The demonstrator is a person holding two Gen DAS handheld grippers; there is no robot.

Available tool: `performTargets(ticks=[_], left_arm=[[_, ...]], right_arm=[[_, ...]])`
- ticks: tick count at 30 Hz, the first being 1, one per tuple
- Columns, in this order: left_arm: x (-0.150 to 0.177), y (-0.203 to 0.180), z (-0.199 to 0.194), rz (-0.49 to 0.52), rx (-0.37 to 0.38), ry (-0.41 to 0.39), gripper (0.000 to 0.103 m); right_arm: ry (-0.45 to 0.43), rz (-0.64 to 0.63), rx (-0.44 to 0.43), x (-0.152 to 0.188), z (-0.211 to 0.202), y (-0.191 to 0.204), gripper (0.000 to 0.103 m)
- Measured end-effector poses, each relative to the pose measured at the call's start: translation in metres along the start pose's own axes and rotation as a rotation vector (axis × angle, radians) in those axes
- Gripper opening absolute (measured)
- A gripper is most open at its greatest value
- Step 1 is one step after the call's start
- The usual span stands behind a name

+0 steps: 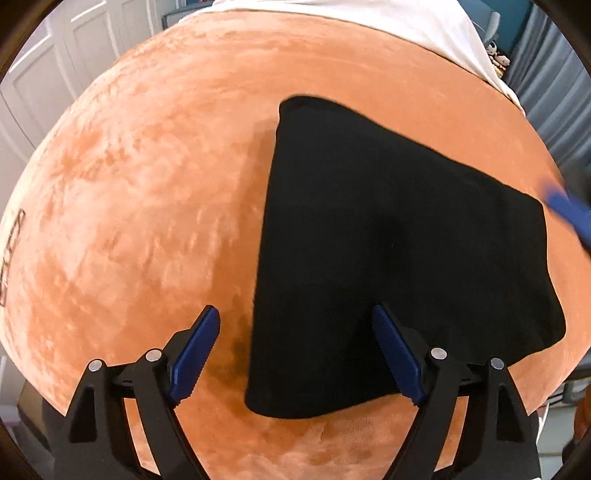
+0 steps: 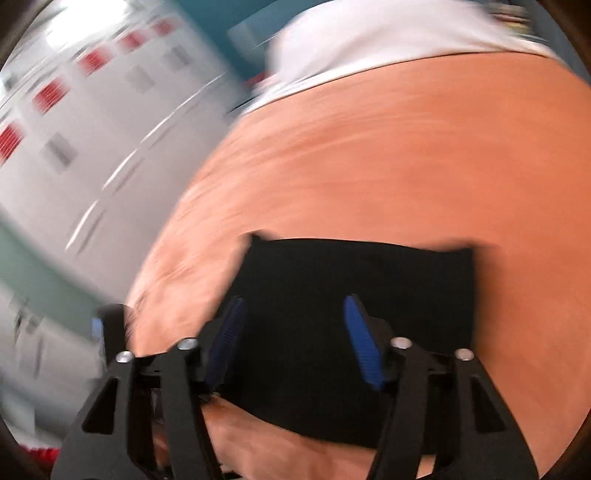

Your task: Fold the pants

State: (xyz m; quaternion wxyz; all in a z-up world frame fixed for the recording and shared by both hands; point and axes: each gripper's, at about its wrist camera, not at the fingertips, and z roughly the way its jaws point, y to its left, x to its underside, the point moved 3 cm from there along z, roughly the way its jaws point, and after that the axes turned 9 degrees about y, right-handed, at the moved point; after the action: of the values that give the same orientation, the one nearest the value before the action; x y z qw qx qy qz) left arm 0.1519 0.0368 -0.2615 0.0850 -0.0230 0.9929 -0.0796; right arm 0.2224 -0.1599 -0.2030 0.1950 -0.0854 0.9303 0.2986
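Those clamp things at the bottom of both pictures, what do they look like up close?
Each gripper, left gripper and right gripper, has black plastic arms with triangular cut-outs, round silver pivot bolts, and two ribbed blue pads as fingertips. No cables, markings or sleeves show.

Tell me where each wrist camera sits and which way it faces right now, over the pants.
Left wrist view: sits behind the open left tool, looking down over the black pants on the orange blanket; the right tool shows blurred at the right edge.
Right wrist view: motion-blurred, sits behind the open right tool, facing the pants; a cabinet wall stands left.
Shared: pants, blanket, white sheet.
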Motion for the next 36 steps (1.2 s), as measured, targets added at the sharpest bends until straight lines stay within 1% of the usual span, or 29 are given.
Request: performTargets(ticks=[1, 2, 3, 4, 6, 7, 9, 10, 11, 12, 13, 15, 16, 18, 19, 20, 22, 23, 25, 26, 27, 28, 29, 31, 32, 33, 34, 35, 36], left_arm=[[0.002, 0.002, 0.002, -0.016, 0.013, 0.005, 0.084], [-0.003, 0.003, 0.002, -0.028, 0.018, 0.008, 0.087], [0.000, 0.005, 0.003, -0.040, 0.026, 0.010, 0.087], [0.001, 0.007, 0.005, -0.050, 0.040, 0.013, 0.087], [0.005, 0.007, 0.007, -0.057, 0.060, 0.020, 0.088], [0.004, 0.011, 0.009, -0.058, 0.066, 0.021, 0.089], [0.003, 0.016, 0.011, -0.066, 0.073, 0.021, 0.089], [0.001, 0.018, 0.011, -0.067, 0.066, 0.012, 0.089], [0.000, 0.020, 0.010, -0.065, 0.051, 0.001, 0.089], [-0.003, 0.021, 0.011, -0.058, 0.047, -0.002, 0.091], [-0.003, 0.022, 0.012, -0.058, 0.046, 0.005, 0.097], [-0.003, 0.028, 0.016, -0.077, 0.078, 0.026, 0.098], [-0.002, 0.031, 0.018, -0.086, 0.092, 0.028, 0.098], [-0.002, 0.033, 0.018, -0.082, 0.097, 0.023, 0.098], [-0.003, 0.033, 0.018, -0.077, 0.092, 0.019, 0.098], [-0.001, 0.032, 0.017, -0.067, 0.081, 0.014, 0.098], [0.003, 0.030, 0.014, -0.061, 0.065, 0.006, 0.098], [0.005, 0.030, 0.013, -0.056, 0.067, 0.005, 0.098], [0.007, 0.026, 0.011, -0.051, 0.057, 0.008, 0.098], [0.007, 0.023, 0.007, -0.051, 0.022, -0.002, 0.098], [0.003, 0.021, 0.005, -0.046, 0.002, -0.010, 0.098], [0.004, 0.019, 0.001, -0.034, -0.011, -0.017, 0.098], [0.004, 0.015, -0.004, -0.020, -0.033, -0.026, 0.098], [0.007, 0.008, -0.014, -0.009, -0.054, -0.047, 0.098], [0.008, 0.005, -0.019, -0.007, -0.057, -0.054, 0.098], [0.010, 0.001, -0.024, -0.005, -0.058, -0.058, 0.098], [0.012, -0.003, -0.027, -0.002, -0.057, -0.062, 0.098], [0.015, -0.008, -0.032, 0.006, -0.057, -0.068, 0.098], [0.017, -0.016, -0.036, 0.024, -0.066, -0.071, 0.098]], right_arm=[[0.055, -0.050, -0.024, -0.017, 0.028, 0.017, 0.043], [0.088, -0.075, -0.033, -0.030, 0.049, 0.026, 0.039], [0.124, -0.091, -0.042, -0.040, 0.068, 0.035, 0.037], [0.193, -0.091, -0.081, -0.054, 0.097, 0.042, 0.029], [0.292, -0.066, -0.123, -0.072, 0.140, 0.047, 0.026], [0.328, -0.067, -0.111, -0.079, 0.158, 0.048, 0.025], [0.396, -0.104, -0.016, -0.083, 0.200, 0.049, 0.022], [0.406, -0.114, 0.033, -0.085, 0.217, 0.047, 0.008], [0.403, -0.115, 0.056, -0.088, 0.226, 0.042, 0.002], [0.395, -0.095, 0.036, -0.090, 0.228, 0.038, 0.002], [0.367, -0.069, 0.009, -0.093, 0.220, 0.036, 0.002], [0.266, -0.064, -0.003, -0.092, 0.186, 0.035, 0.003], [0.205, -0.075, 0.009, -0.089, 0.165, 0.033, 0.010], [0.095, -0.074, 0.069, -0.068, 0.113, 0.022, 0.011], [0.053, -0.026, 0.063, -0.048, 0.083, 0.004, 0.011], [0.040, 0.015, 0.067, -0.037, 0.070, -0.011, 0.011], [0.026, 0.108, 0.159, -0.011, 0.047, -0.057, 0.008], [0.027, 0.191, 0.209, 0.006, 0.036, -0.094, 0.000], [-0.022, 0.384, 0.058, 0.031, 0.013, -0.145, 0.000], [-0.075, 0.468, 0.035, 0.042, -0.008, -0.157, 0.000], [-0.106, 0.461, 0.085, 0.046, -0.024, -0.155, 0.006], [-0.135, 0.418, 0.134, 0.049, -0.039, -0.147, 0.007], [-0.151, 0.384, 0.149, 0.055, -0.049, -0.139, 0.007], [-0.132, 0.360, 0.086, 0.068, -0.051, -0.127, 0.007], [-0.088, 0.337, 0.089, 0.075, -0.042, -0.124, 0.007], [-0.062, 0.315, 0.122, 0.080, -0.033, -0.121, 0.003], [-0.045, 0.278, 0.179, 0.088, -0.026, -0.124, 0.001], [-0.051, 0.274, 0.194, 0.091, -0.023, -0.126, 0.001], [-0.067, 0.310, 0.211, 0.093, -0.029, -0.132, 0.008]])
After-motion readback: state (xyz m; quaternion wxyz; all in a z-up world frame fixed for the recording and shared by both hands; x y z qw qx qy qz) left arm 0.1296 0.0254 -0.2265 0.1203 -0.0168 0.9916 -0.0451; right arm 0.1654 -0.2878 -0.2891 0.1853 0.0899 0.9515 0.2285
